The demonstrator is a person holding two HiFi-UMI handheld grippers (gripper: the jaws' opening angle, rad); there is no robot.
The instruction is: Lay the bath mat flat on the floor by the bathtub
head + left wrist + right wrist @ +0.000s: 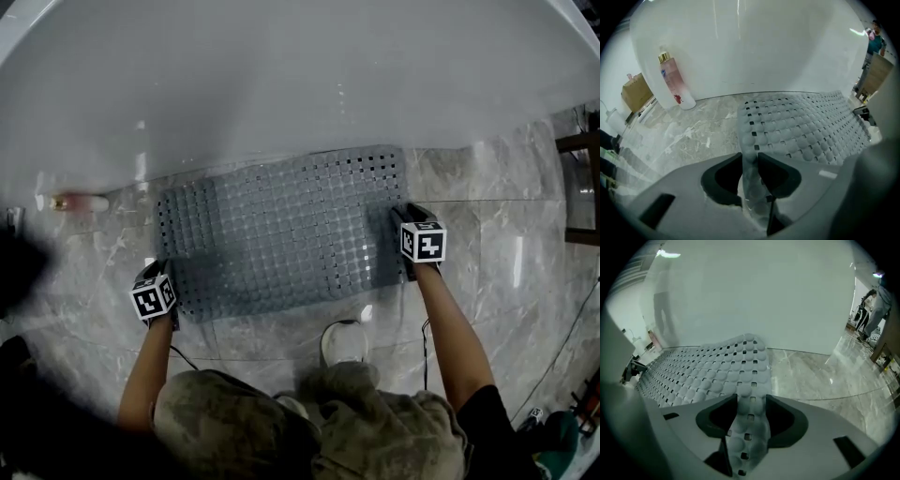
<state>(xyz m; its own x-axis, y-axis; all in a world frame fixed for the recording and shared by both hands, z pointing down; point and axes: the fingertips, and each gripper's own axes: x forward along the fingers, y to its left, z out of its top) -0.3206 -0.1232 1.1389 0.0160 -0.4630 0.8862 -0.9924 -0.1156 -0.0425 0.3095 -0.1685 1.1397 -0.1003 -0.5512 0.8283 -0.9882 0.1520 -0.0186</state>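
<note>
Soft, even light from overhead fills every view. The white bathtub [281, 75] shows a faint sheen, and the polished floor [506, 291] carries bright streaks of glare. Small glints dot the bath mat [281, 230]. Both gripper views bow strongly, darken to black at the corners and blur close up.

- I see the bath mat [281, 230] spread on the floor [487, 187] (against the bathtub [281, 84]).
- Left gripper [159, 272] meets its near-left corner, right gripper [405, 217] its right edge.
</note>
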